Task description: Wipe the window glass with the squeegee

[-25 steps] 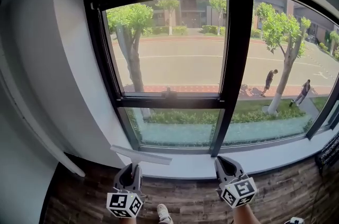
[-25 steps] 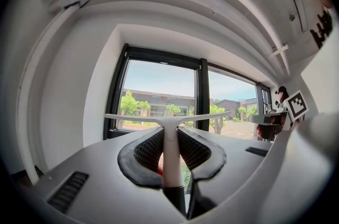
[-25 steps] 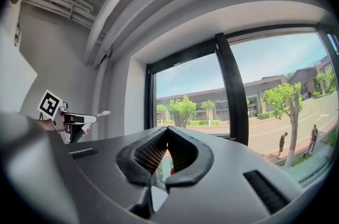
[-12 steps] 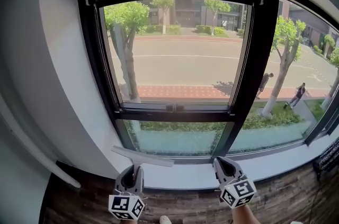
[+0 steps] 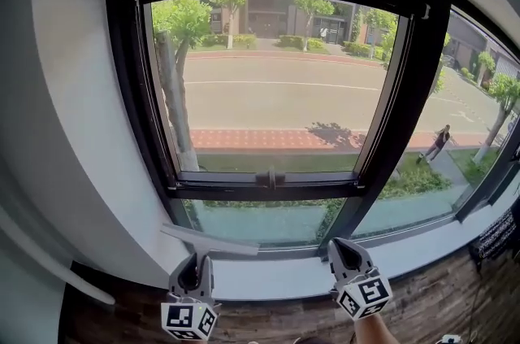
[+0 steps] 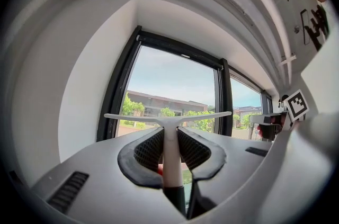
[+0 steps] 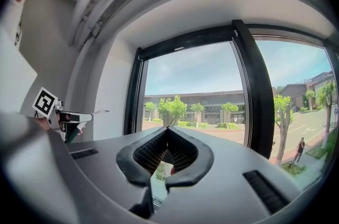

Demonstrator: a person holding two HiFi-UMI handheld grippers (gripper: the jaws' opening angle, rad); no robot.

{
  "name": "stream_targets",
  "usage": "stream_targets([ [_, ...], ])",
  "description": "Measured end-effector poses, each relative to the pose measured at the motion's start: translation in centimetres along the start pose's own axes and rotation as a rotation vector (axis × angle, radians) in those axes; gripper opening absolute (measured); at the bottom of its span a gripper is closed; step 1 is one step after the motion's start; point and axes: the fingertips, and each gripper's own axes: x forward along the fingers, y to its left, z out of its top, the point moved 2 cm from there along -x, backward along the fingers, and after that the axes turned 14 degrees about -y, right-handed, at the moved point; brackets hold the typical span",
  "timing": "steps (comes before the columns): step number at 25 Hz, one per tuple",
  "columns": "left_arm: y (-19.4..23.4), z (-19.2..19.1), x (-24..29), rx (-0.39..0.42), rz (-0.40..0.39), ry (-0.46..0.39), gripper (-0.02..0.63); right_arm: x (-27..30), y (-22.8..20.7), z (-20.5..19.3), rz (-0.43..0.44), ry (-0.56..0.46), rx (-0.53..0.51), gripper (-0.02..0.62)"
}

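- The left tongs (image 5: 197, 259) are clamped on the handle of the squeegee (image 5: 208, 240), which stands upright between their ribbed pads. The right tongs (image 5: 340, 246) are pressed together at the tips and hold nothing.
- The squeegee is low, just above the sill (image 5: 276, 279) and in front of the lower pane (image 5: 268, 222). Its blade lies crosswise and does not seem to touch glass.
- The step in hand looks like bringing the blade up to the upper pane (image 5: 276, 90); wiping appears not yet begun.
- To do it well, start at the top left corner by the frame (image 5: 134, 90) and lay the whole blade edge flat on the glass.
- Pull down in straight, overlapping strokes with even pressure, and stop short of the crossbar (image 5: 268, 186) and its latch.
- The slim handle could twist in the pads, so the grip should be firm and the blade level.
- The squeegee is a pale, thin T: a narrow straight blade on a round stem that is darker at its base.
- The glass is clear and smooth, and the frame is black and matte.
- The sill is white and plain, and the floor (image 5: 439, 302) has a dark wood grain.
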Motion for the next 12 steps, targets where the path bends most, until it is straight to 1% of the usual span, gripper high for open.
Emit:
stream_targets([
  [5,1.0,-1.7,2.7,-0.021,-0.008,0.014,0.091,2.7,-0.8,-1.3,0.008,0.006,-0.003,0.011],
  [12,1.3,-2.5,8.0,0.006,0.022,0.015,0.091,8.4,-4.4,-2.7,0.037,-0.037,0.033,0.011],
])
